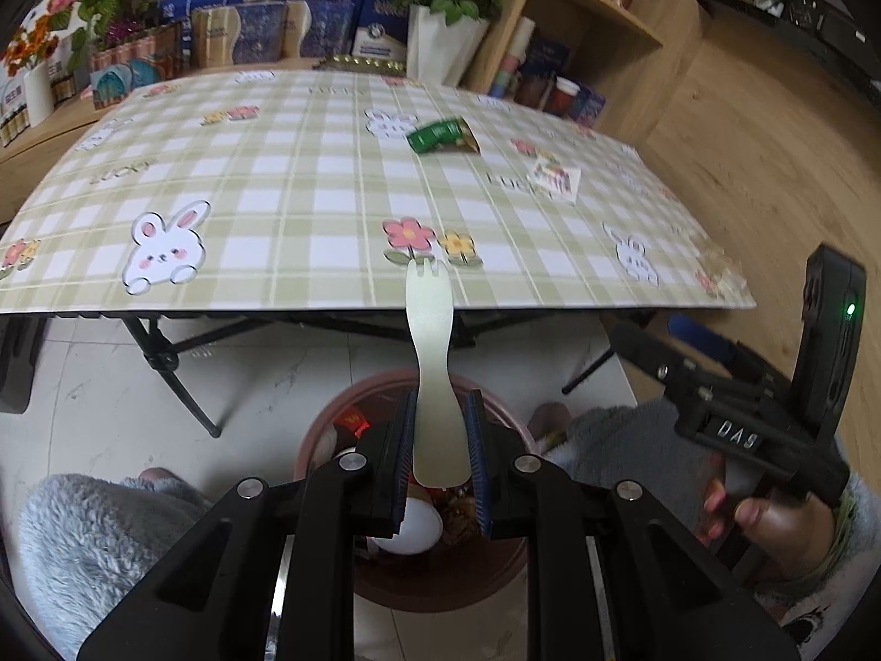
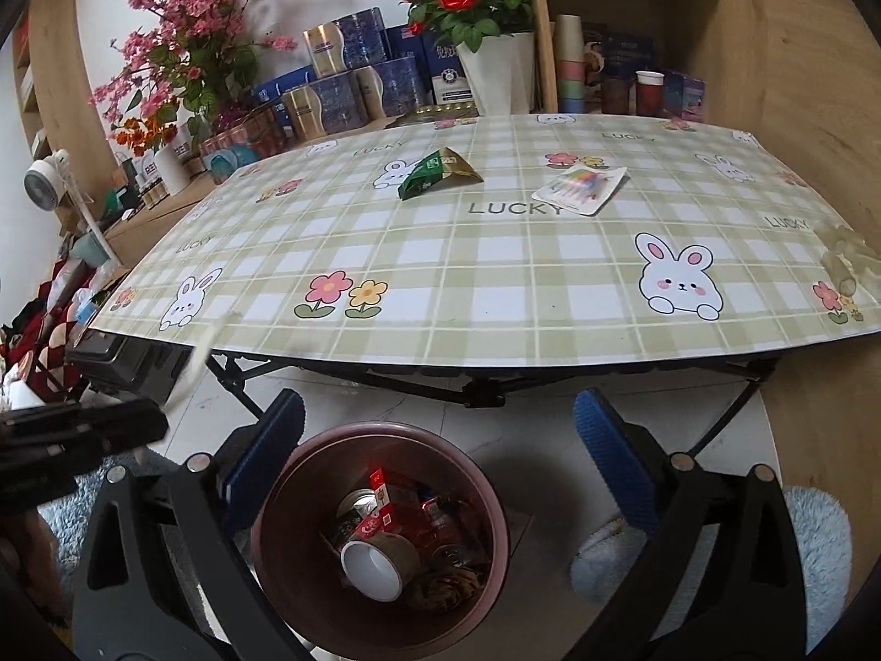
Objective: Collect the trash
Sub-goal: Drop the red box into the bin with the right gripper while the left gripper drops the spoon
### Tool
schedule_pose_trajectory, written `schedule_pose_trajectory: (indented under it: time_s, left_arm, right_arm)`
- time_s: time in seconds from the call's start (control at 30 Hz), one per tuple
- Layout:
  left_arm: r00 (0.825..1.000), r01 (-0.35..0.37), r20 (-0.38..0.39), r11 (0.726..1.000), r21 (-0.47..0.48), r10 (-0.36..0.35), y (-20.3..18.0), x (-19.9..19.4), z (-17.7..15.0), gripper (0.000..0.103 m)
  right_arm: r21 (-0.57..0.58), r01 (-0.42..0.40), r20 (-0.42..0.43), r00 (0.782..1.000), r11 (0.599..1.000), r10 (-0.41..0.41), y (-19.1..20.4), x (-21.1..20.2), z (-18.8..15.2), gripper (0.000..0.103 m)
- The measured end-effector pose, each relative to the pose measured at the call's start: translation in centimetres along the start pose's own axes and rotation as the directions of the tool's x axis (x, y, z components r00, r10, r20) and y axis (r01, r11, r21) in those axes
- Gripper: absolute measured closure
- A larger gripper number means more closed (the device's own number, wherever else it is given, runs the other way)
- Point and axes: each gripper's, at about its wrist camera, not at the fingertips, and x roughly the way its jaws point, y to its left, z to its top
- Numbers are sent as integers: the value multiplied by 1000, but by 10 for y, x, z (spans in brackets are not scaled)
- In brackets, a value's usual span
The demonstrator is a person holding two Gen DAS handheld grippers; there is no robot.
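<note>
Gripping a spork (image 1: 435,385), the left gripper (image 1: 439,440) is held right above the bin (image 1: 330,424); right gripper (image 2: 438,440) jaws are spread wide, bin (image 2: 308,473) seen between them.

Wooden shelves (image 2: 633,27), pale, perhaps marble-tiled, floor (image 1: 264,385).

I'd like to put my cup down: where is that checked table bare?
The left half is bare, left of the green foil wrapper, and the near strip. The white printed packet and clear crumpled plastic crowd the right.
</note>
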Motion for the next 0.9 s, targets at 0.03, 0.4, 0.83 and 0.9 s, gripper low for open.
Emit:
schedule_pose_trajectory:
  time_s: [0.03, 0.4, 0.83, 0.9]
  left_arm:
    - [1000, 0, -9, 1000, 4, 0, -1, 2, -1, 85]
    - [991, 51, -128, 996, 66, -43, -20, 30, -11, 84]
    - [988, 44, -148, 997, 58, -35, -19, 35, -11, 83]
    - [988, 38, -149, 998, 49, -31, -17, 34, -11, 68]
  right_arm:
    - [4, 0, -2, 1000, 1000, 0, -1, 0, -1, 6]
    - [57, 10, -18, 1000, 998, -9, -13, 4, -5, 6]
    - [74, 6, -34, 999, 997, -4, -16, 7, -7, 6]
    - [76, 7, -34, 999, 997, -4, -16, 7, -7, 6]
